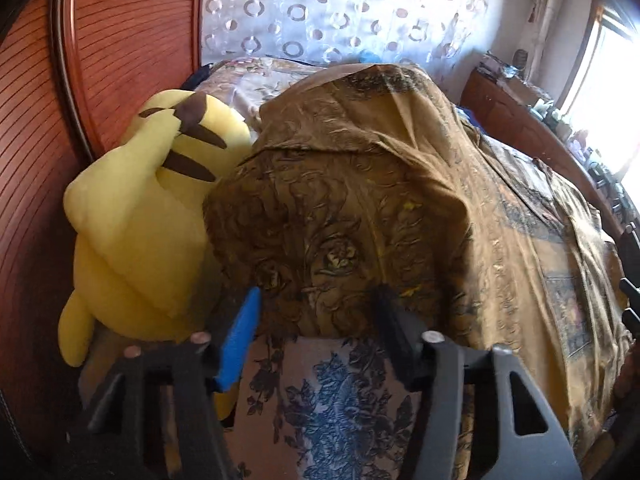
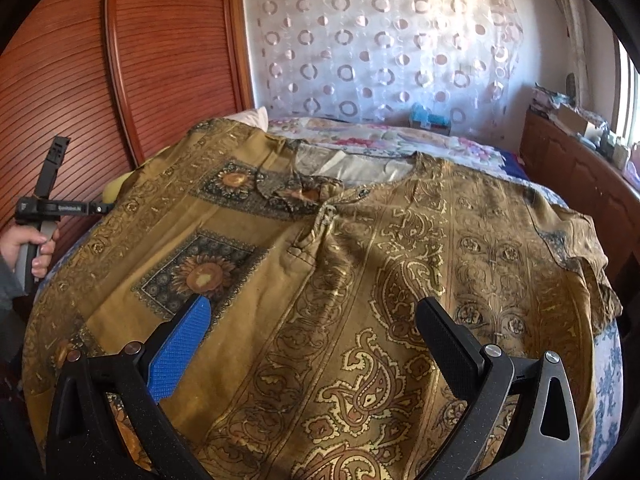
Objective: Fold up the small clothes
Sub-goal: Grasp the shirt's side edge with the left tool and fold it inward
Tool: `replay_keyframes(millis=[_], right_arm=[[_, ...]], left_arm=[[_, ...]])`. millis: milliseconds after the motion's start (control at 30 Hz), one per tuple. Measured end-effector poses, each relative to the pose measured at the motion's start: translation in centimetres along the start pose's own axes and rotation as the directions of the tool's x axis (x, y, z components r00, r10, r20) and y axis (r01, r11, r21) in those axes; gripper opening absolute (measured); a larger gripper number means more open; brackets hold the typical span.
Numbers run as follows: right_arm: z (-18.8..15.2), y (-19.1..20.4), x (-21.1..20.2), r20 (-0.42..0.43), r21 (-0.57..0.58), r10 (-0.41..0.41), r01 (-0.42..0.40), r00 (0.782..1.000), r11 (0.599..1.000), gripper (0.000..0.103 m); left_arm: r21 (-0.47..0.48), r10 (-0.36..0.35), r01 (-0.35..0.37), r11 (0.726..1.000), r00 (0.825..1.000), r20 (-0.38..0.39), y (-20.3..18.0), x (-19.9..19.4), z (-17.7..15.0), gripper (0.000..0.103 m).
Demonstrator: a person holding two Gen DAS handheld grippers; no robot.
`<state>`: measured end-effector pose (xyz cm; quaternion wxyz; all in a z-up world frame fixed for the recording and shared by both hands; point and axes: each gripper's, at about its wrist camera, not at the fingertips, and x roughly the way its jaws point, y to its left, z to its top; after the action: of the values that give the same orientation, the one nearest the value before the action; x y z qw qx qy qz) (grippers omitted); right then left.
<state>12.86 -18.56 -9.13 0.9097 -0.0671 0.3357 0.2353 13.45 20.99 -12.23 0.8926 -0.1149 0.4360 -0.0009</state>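
Observation:
A brown-gold patterned shirt [image 2: 360, 248] lies spread front up on the bed, its collar at the far side. In the left wrist view its left sleeve and side [image 1: 352, 184] bulge up in front of my left gripper [image 1: 318, 300]. That gripper is open, its blue finger [image 1: 240, 336] and black finger at the cloth's near edge, holding nothing. My right gripper [image 2: 312, 320] is open above the shirt's lower front, empty. The left gripper's handle [image 2: 44, 208] and the hand show at the far left of the right wrist view.
A yellow plush toy [image 1: 136, 232] lies against the red-brown wooden headboard [image 1: 40, 120] left of the shirt. The bed has a blue floral cover [image 1: 332, 412]. A wooden cabinet [image 2: 580, 176] with clutter stands along the right, under a window. A circle-patterned curtain [image 2: 380, 48] hangs behind.

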Motion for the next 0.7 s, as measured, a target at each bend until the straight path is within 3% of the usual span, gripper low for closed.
replay_keyframes(millis=[133, 167, 267, 467, 700], right_arm=[[0.0, -0.2, 0.0, 0.002, 0.011, -0.009, 0.009, 1.000, 1.000, 0.103], [0.0, -0.2, 0.0, 0.002, 0.011, -0.010, 0.010, 1.000, 1.000, 0.103], [0.0, -0.3, 0.1, 0.002, 0.011, -0.012, 0.012, 1.000, 1.000, 0.103], [-0.1, -0.4, 0.1, 0.007, 0.013, -0.016, 0.016, 1.000, 1.000, 0.103], [-0.1, -0.4, 0.1, 0.006, 0.015, -0.020, 0.020, 1.000, 1.000, 0.103]], left_arm=[[0.049, 0.001, -0.001, 0.999, 1.000, 0.003, -0.8, -0.2, 0.1, 0.023], [0.068, 0.033, -0.034, 0.997, 0.999, 0.008, -1.1, -0.4, 0.2, 0.014], [0.093, 0.062, -0.063, 0.994, 0.998, 0.011, -1.2, -0.7, 0.3, 0.002], [0.126, 0.075, -0.090, 0.988, 0.991, 0.115, -2.6, -4.5, 1.5, 0.000], [0.241, -0.032, -0.014, 0.970, 0.982, 0.187, -8.8, -7.3, 4.4, 0.000]])
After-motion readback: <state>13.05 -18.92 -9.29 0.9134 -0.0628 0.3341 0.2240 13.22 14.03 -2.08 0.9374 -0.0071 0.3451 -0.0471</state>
